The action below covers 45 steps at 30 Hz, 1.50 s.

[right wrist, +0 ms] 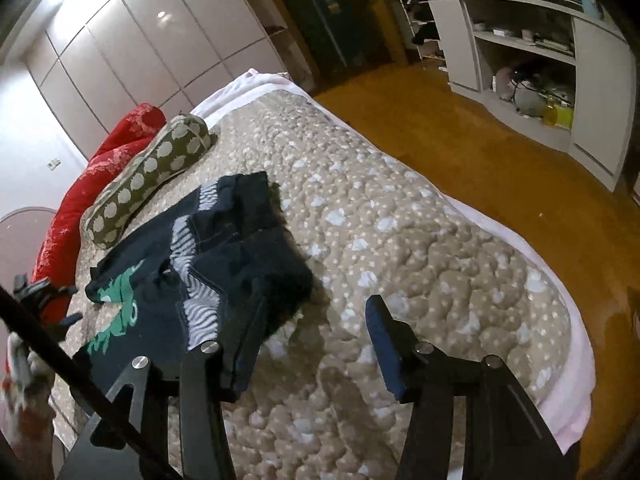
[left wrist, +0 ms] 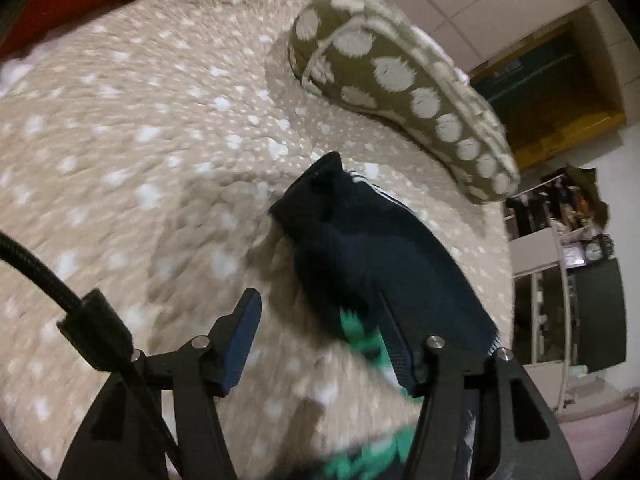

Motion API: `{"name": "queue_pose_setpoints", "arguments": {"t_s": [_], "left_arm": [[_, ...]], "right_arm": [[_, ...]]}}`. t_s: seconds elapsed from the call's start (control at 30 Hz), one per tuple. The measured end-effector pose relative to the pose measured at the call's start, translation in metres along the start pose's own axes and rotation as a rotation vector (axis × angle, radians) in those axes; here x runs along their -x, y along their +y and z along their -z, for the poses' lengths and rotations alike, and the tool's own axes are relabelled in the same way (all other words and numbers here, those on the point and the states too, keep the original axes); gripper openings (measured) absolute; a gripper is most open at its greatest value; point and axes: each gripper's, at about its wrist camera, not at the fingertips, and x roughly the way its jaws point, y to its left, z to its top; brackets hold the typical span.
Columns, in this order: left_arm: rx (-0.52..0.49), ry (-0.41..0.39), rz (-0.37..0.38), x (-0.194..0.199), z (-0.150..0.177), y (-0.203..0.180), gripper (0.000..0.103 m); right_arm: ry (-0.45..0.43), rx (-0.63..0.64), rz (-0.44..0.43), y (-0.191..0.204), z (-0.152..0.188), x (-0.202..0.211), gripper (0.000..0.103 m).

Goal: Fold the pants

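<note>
Dark navy pants (right wrist: pixel 224 248) with a green print and grey zebra-striped panels lie bunched and partly folded on the beige spotted bedspread (right wrist: pixel 400 240). My right gripper (right wrist: pixel 316 340) stands open just to their right, and its left finger (right wrist: pixel 248 344) touches the near hem. In the left wrist view the pants (left wrist: pixel 360 248) lie crumpled ahead. My left gripper (left wrist: pixel 320 332) is open, with cloth lying against its right finger (left wrist: pixel 394 344) and nothing pinched. The dark shape at the left edge of the right wrist view looks like the left gripper (right wrist: pixel 44 296).
An olive bolster pillow with white dots (left wrist: pixel 400 80) (right wrist: pixel 148 176) lies just beyond the pants. A red quilt (right wrist: pixel 80 200) is behind it. The bed edge drops to a wooden floor (right wrist: pixel 480 140), with white shelves (right wrist: pixel 520 60) and wardrobes beyond.
</note>
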Motion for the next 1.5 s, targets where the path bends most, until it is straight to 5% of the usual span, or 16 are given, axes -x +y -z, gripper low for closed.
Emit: {"name": "queue_pose_setpoints", "arguments": {"t_s": [0.03, 0.1, 0.23, 0.47, 0.57, 0.6, 0.67, 0.83, 0.9, 0.93, 0.97, 1.3, 1.4, 1.5], "left_arm": [[-0.006, 0.011, -0.014, -0.007, -0.002, -0.003, 0.054], [-0.039, 0.032, -0.068, -0.020, -0.002, -0.012, 0.014], [-0.049, 0.046, -0.097, -0.008, 0.006, -0.016, 0.002], [-0.056, 0.015, -0.190, 0.040, 0.032, 0.005, 0.002], [-0.009, 0.008, -0.127, 0.047, 0.033, 0.023, 0.005], [0.010, 0.014, -0.095, 0.046, 0.031, 0.026, 0.011], [0.048, 0.026, -0.025, 0.039, 0.025, 0.029, 0.045], [0.020, -0.002, 0.000, 0.010, 0.007, 0.003, 0.058], [0.004, 0.000, -0.015, -0.005, 0.001, -0.006, 0.058], [-0.001, 0.015, -0.032, -0.015, -0.002, -0.011, 0.046], [-0.006, 0.024, -0.052, -0.021, -0.004, -0.013, 0.005], [-0.021, 0.060, -0.081, 0.031, 0.035, -0.002, 0.003], [-0.021, 0.063, -0.105, 0.039, 0.045, 0.010, 0.005], [-0.024, 0.034, -0.051, 0.057, 0.054, 0.026, 0.016]], "right_arm": [[-0.001, 0.001, 0.005, 0.000, 0.000, 0.000, 0.055], [-0.011, 0.009, 0.019, -0.001, 0.000, 0.002, 0.055], [-0.036, 0.035, 0.033, 0.000, -0.004, 0.005, 0.055], [-0.037, 0.055, -0.005, 0.010, -0.002, 0.001, 0.055], [-0.025, 0.054, -0.028, 0.013, 0.001, 0.000, 0.055], [-0.023, 0.058, -0.034, 0.014, 0.001, 0.001, 0.055], [-0.024, 0.072, -0.037, 0.016, 0.002, 0.004, 0.055], [-0.050, 0.089, -0.030, 0.015, 0.002, 0.017, 0.055], [-0.051, 0.101, -0.012, 0.013, 0.003, 0.020, 0.055], [-0.052, 0.105, -0.004, 0.012, 0.004, 0.021, 0.055], [-0.052, 0.108, 0.003, 0.012, 0.005, 0.022, 0.055], [-0.042, 0.150, 0.001, 0.020, 0.009, 0.012, 0.055], [-0.022, 0.162, -0.025, 0.026, 0.013, 0.004, 0.055], [-0.005, 0.170, -0.045, 0.030, 0.017, 0.001, 0.055]]}}
